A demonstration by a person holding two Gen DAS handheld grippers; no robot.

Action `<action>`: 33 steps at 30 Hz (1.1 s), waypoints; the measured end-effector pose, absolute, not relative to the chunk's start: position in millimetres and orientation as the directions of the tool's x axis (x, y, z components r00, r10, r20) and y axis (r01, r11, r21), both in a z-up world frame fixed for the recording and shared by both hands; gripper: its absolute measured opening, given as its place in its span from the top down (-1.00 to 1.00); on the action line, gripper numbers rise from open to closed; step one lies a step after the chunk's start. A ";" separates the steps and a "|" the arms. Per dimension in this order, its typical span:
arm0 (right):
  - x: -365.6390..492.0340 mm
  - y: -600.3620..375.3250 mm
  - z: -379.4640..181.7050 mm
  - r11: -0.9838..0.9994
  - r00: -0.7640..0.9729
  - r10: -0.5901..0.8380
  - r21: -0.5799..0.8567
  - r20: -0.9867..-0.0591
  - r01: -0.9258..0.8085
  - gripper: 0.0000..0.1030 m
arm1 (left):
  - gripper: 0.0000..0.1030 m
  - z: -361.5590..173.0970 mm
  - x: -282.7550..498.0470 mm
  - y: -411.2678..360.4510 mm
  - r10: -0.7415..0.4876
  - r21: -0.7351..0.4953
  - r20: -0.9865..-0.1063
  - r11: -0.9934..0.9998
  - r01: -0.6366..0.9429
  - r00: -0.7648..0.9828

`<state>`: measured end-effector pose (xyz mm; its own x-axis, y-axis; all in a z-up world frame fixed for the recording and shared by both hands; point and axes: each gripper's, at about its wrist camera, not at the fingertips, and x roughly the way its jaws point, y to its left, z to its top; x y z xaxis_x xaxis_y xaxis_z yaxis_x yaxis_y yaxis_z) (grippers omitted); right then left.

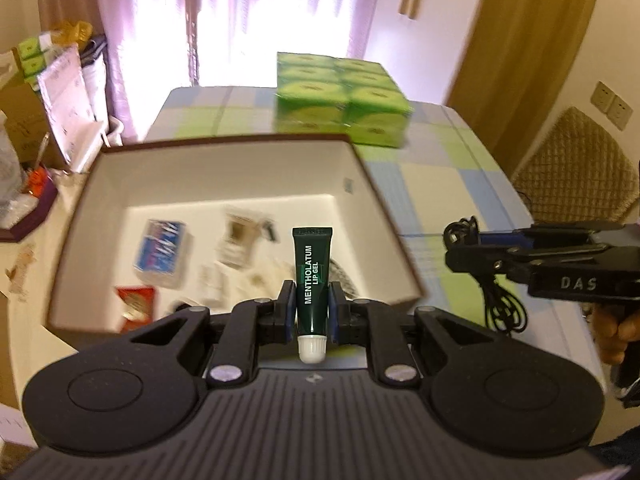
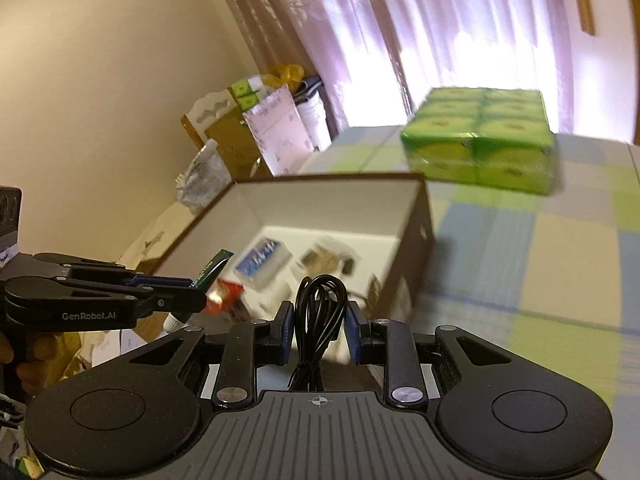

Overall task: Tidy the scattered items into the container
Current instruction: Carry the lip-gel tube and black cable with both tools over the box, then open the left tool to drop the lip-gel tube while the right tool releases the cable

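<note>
The left hand-held gripper [image 1: 311,310] is clamped narrow on a dark green lip gel tube [image 1: 313,276], its 2 blue-padded fingers [image 1: 286,312] pressing the tube's sides; the tube points away from the camera with its white cap [image 1: 311,349] nearest the lens and its flat crimped end over the open box [image 1: 224,148]. That box, white inside with a brown rim, sits on the worktop [image 1: 448,184], which is covered in a checked cloth of blue, green and cream squares. On the box floor lie a blue and white packet [image 1: 162,254], a red packet [image 1: 135,304] near the front left corner, and several pale small items too blurred to name. The right hand-held gripper [image 2: 320,328] is closed on a bundle of coiled black cable [image 2: 320,312], which stands between its fingers [image 2: 354,332] and loops up above them, at the near right corner of the box [image 2: 416,196]. In the right wrist view the left gripper shows from the side at the left edge, with the green tube [image 2: 210,270] angled up over the box's near wall. A wrapped block of green cartons [image 1: 344,100] stands on the worktop beyond the box, apart from it. A person's hand [image 1: 618,334] grips the handle of the right gripper at the frame's right edge. Pale curtains [image 1: 240,20] hang behind the worktop, and cardboard boxes and bags [image 1: 52,92] are piled at the left.
</note>
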<state>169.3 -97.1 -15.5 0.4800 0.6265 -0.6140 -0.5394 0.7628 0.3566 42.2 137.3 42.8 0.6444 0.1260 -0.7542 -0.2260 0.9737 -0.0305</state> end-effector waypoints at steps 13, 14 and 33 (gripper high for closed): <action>257.4 -7.1 -52.0 0.872 0.550 0.468 0.263 -0.691 -0.413 0.43 | 0.76 15.8 111.7 251.9 0.093 -0.036 -0.802 0.979 -0.202 0.591; 263.7 -2.9 -56.2 0.880 0.553 0.453 0.252 -0.700 -0.402 0.43 | 0.76 12.1 119.2 259.0 0.087 -0.046 -0.808 0.977 -0.210 0.583; 324.1 30.9 -102.2 0.930 0.524 0.302 0.124 -0.796 -0.347 0.59 | 0.75 -63.5 199.3 304.1 0.035 -0.088 -0.891 0.964 -0.250 0.452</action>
